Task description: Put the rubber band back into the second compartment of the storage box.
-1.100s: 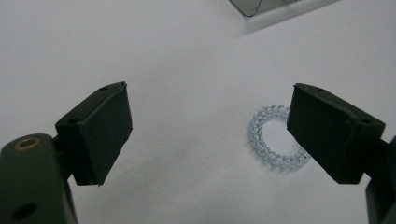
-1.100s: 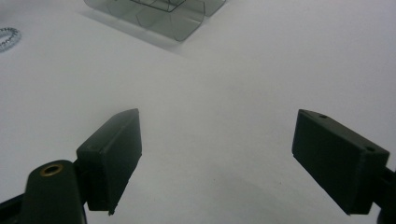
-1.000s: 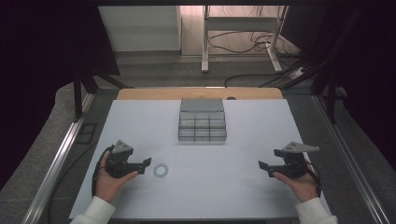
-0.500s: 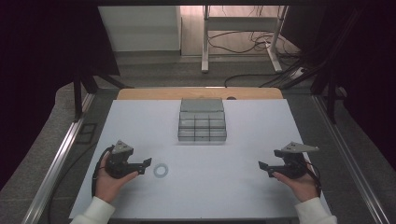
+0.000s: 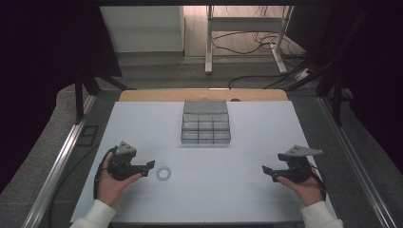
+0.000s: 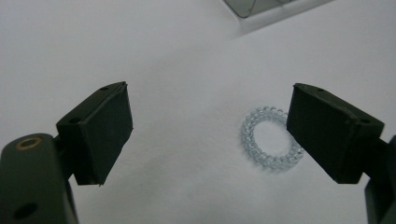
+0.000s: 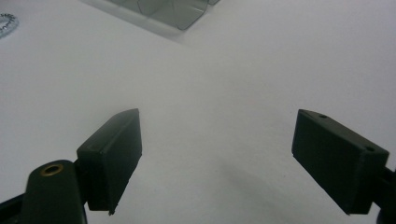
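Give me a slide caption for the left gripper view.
Left gripper, jaws open, hovers over the white table beside a clear coiled hair tie.

Dark room, cables (image 5: 247,45) on floor

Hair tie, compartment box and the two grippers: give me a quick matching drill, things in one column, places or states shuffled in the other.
Things:
1. hair tie
2. compartment box
3. left gripper
4. right gripper

Places or states:
A. open, over bare table near the right edge
B. far middle of the white table
C. open, pointing at the clear coil
D. flat on the table, just ahead of the left gripper's jaws

Pairs: 1-D, 2-B, 3-C, 4-A
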Tool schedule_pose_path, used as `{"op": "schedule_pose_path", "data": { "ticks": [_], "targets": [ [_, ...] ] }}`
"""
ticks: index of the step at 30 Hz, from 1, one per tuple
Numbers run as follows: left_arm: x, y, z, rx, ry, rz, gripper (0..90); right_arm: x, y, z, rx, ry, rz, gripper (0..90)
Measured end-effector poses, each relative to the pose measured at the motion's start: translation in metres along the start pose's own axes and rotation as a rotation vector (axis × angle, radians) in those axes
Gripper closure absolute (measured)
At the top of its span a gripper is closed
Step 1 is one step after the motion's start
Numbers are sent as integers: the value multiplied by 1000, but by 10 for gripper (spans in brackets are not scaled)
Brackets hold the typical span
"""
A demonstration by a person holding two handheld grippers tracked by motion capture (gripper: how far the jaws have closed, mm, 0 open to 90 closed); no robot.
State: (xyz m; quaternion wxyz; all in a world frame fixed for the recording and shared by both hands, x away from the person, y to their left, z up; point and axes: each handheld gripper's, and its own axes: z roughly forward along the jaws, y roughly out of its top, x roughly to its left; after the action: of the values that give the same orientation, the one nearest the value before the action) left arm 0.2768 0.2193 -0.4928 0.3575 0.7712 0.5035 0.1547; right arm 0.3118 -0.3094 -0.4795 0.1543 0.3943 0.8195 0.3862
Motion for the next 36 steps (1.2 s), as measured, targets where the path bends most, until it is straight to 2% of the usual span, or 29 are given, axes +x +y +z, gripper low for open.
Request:
{"op": "schedule_pose_path", "data": {
  "ticks": [4, 14, 21, 29, 36],
  "targets": [
    [-4, 4, -4, -1, -5, 12, 148, 2, 1, 0, -2, -1, -1, 171],
    [-5, 12, -10, 38, -14, 25, 151, 2, 0, 0, 8, -14, 4, 171],
    [-8, 21, -8, 73, -27, 48, 151, 1, 0, 2, 11, -19, 4, 171],
    [-10, 29, -7, 100, -26, 63, 151, 1, 0, 4, 15, -25, -3, 171],
    [-13, 36, -6, 138, -19, 92, 152, 1, 1, 6, 20, -24, -12, 171]
  ]
}}
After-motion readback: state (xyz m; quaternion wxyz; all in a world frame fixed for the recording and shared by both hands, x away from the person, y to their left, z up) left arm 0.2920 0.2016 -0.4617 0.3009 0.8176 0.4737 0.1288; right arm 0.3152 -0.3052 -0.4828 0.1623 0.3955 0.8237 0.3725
